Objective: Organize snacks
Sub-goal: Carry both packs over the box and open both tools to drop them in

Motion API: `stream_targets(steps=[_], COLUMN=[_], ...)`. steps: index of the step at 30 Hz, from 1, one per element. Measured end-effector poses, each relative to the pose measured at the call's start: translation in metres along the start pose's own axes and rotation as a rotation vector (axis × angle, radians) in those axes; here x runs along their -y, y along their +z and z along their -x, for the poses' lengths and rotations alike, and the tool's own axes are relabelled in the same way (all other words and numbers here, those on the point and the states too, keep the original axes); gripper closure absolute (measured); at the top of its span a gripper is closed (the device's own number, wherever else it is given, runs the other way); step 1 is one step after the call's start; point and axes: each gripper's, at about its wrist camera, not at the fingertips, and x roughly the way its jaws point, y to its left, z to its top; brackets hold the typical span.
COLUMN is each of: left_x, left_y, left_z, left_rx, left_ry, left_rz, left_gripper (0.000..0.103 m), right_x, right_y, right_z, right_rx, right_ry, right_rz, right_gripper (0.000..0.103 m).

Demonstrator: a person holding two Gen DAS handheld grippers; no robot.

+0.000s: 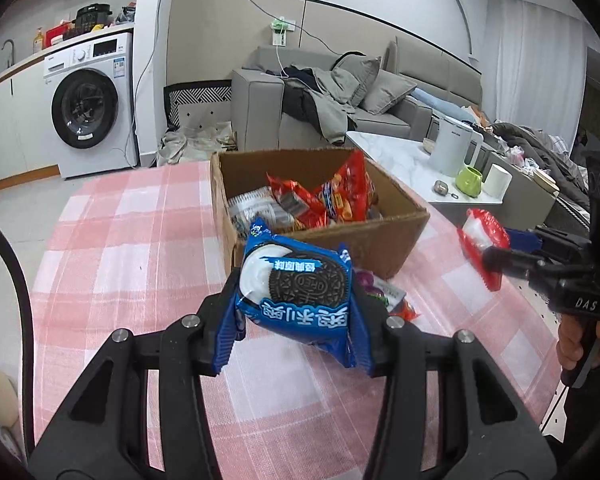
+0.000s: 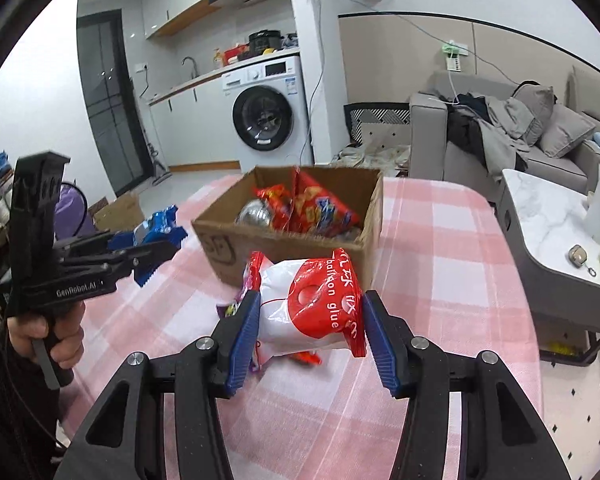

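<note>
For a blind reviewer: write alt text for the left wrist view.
The left gripper clamps a blue Oreo packet above a pink checked tablecloth, short of an open cardboard box holding red snack bags. At right, the right gripper holds a red-and-white packet.

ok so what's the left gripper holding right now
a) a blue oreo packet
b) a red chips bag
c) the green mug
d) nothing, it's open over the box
a: in the left wrist view the left gripper has its jaws closed on the blue oreo packet, lifted clear of the pink checked tablecloth in front of the cardboard box.
</note>
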Motion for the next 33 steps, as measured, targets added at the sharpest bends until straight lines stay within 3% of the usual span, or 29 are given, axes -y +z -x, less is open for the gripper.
stream_targets(steps=[20, 33], left_x=[0.006, -0.001], left_y=[0.066, 0.091], left_z=[-0.019, -0.052], left_rx=[0.080, 0.076], left_ry=[0.059, 0.074], left_rz=[-0.019, -0.019], left_gripper=[0.059, 0.059], right_x=[0.000, 0.013], right_y=[0.079, 0.112], right_z=[0.004, -0.020], right_rx=[0.130, 0.130], right_ry=[-0.043, -0.041], right_rz=[-0.040, -0.073], right_gripper=[0.051, 0.051])
